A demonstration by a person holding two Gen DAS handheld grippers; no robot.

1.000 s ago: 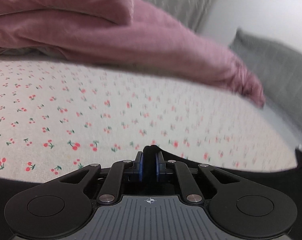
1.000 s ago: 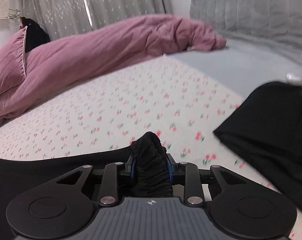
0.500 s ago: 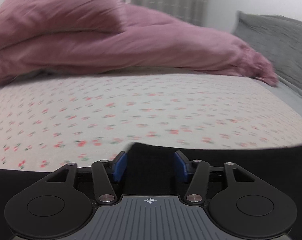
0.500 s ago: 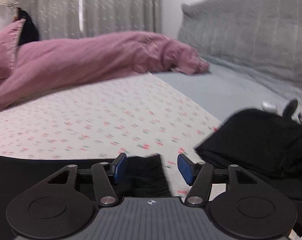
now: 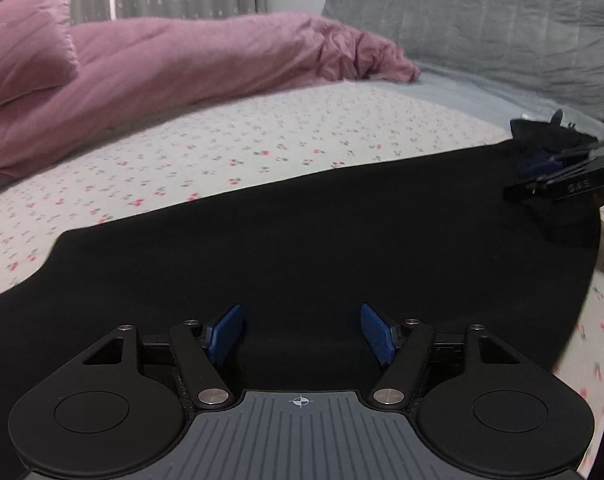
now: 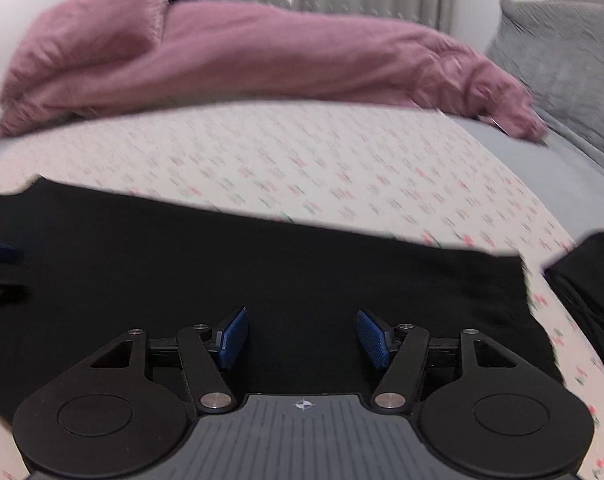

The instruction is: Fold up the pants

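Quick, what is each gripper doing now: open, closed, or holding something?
Left gripper: jaws opening, holding nothing; the black pants lie under it.
Right gripper: open, holding nothing, above the same pants.

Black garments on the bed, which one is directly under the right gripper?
The wide flat black pants spread beneath the right gripper; the other black garment lies apart at the right edge.

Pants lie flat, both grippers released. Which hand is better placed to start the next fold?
Right, tentatively: the right gripper sits by the black pants' end edge; the left gripper, jaws opening, is over mid-cloth.
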